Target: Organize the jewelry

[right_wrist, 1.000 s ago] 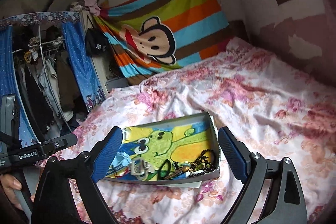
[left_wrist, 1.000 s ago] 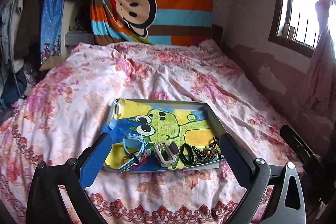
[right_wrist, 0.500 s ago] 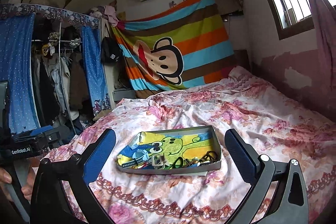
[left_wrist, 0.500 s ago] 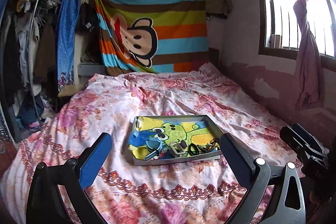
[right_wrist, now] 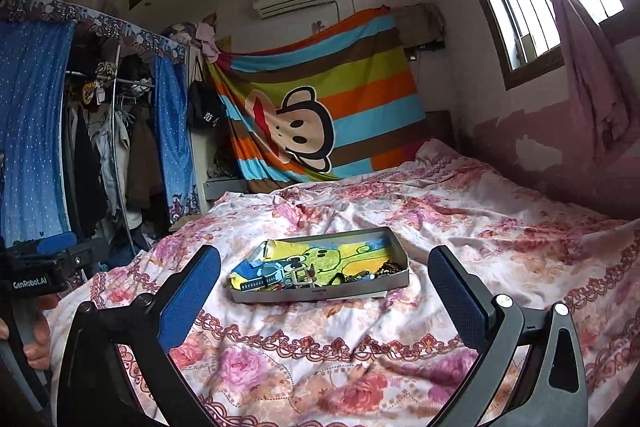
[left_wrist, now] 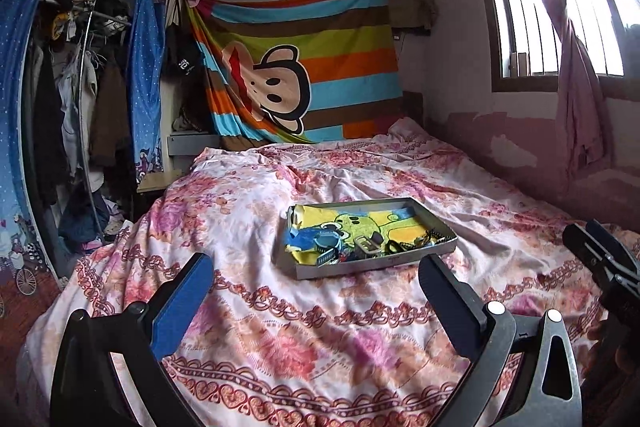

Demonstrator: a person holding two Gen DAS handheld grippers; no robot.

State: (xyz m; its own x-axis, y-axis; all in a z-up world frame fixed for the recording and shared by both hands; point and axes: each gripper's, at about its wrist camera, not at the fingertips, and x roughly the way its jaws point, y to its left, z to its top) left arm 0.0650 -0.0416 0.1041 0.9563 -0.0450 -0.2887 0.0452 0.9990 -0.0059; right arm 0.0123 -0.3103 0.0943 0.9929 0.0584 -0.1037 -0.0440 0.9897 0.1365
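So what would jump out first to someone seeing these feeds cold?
Likely the striped monkey blanket hung on the far wall. Next, the shallow tray alone mid-bed on the floral sheet, a cartoon cloth lining it and jewelry heaped along its near edge. Both tools, left and right, stand open and empty short of it.

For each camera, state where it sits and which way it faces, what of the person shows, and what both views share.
Left wrist: on the left gripper, near the foot of the bed, facing the striped blanket on the far wall; own open fingers, right gripper at right edge.
Right wrist: on the right gripper, facing likewise; own open fingers, left gripper and a hand at left edge.
Shared: tray holding jewelry, bed, blanket, window.
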